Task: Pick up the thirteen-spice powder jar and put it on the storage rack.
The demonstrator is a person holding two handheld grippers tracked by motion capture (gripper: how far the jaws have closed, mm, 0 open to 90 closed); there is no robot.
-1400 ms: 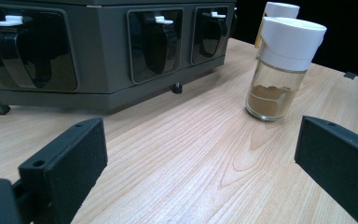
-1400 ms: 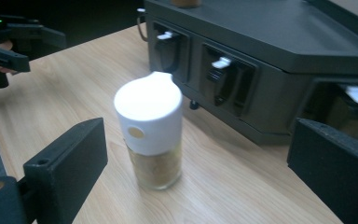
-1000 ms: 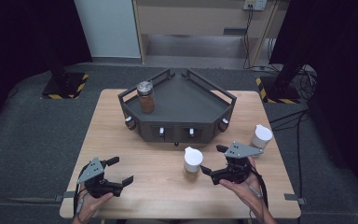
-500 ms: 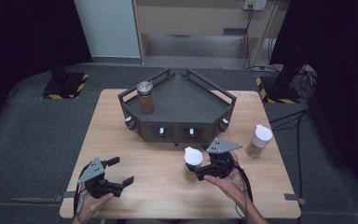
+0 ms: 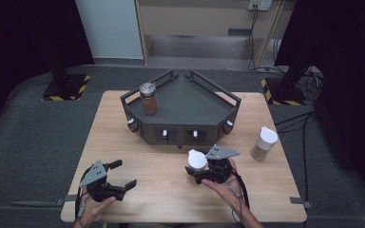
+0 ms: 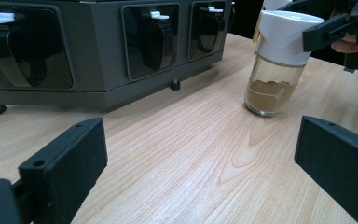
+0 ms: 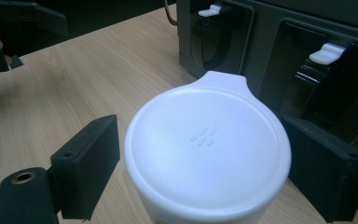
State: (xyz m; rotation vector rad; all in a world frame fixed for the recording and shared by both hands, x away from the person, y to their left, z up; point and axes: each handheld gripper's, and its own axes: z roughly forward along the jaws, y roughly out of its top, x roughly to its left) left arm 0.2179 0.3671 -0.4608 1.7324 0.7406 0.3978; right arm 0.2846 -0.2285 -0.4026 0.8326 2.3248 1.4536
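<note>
The right hand-held gripper [image 5: 197, 172] is near the front middle of the bench [image 5: 171, 190], and its jaws have just been closing around the white lid of a spice jar [image 5: 197, 161]; the lid sits between them, but a small gap is visible on the left side, so the pads do not press it yet. This jar stands upright just in front of the dark rack [image 5: 183, 111]. The left hand-held gripper [image 5: 120, 175] rests at the near left, its jaws spread wide and holding nothing.
</note>
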